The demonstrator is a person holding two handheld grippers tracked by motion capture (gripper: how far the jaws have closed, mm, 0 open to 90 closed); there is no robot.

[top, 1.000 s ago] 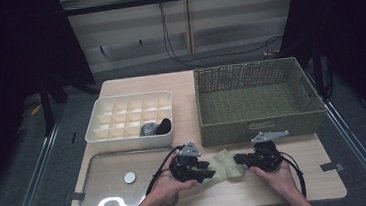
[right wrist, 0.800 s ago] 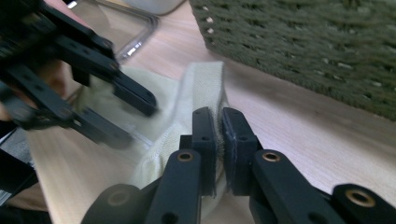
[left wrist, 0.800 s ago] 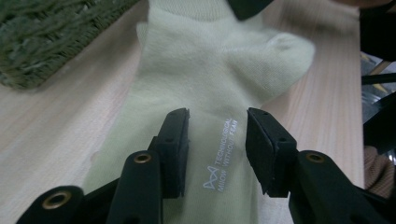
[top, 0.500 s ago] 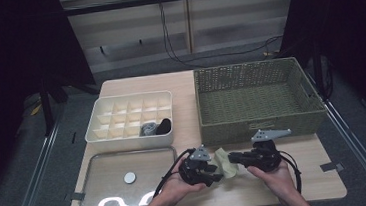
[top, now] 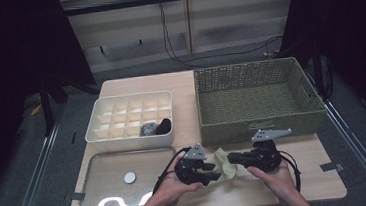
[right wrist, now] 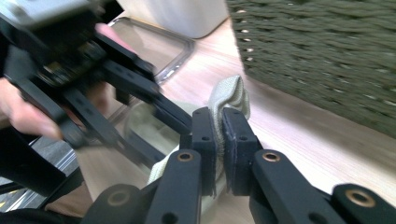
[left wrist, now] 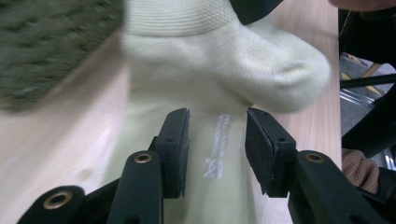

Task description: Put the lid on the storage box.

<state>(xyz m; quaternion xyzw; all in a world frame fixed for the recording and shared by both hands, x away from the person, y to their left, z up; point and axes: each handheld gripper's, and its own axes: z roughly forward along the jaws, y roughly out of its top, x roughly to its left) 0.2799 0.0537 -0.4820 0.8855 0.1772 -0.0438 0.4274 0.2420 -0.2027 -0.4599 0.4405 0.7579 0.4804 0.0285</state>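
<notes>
Near edge of the counter (top: 298,183): both hands in from the bottom, sock between them.

Right hand-held gripper (right wrist: 219,128): pads pressed together on a fold of the pale green sock (right wrist: 226,98), pinching it. In the high view it sits front right (top: 233,158), jaws pointing left at the sock (top: 225,163).

Left hand-held gripper (left wrist: 217,140): jaws spread, sock body (left wrist: 219,84) lying between and under the pads. Pads look apart from the fabric on both sides; actual contact I can't tell. Grey print on the sock runs up the gap. In the high view it's just left of the sock (top: 208,171), jaws pointing right.

Sock lies on the counter, front centre, just in front of the green woven basket (top: 261,126).

Front left: clear lid (top: 103,190), flat, with a white disc (top: 130,177) on it.

Behind the lid: white divided tray (top: 131,135), with a grey item (top: 148,129) and a black item (top: 165,126) in its near right cells.
</notes>
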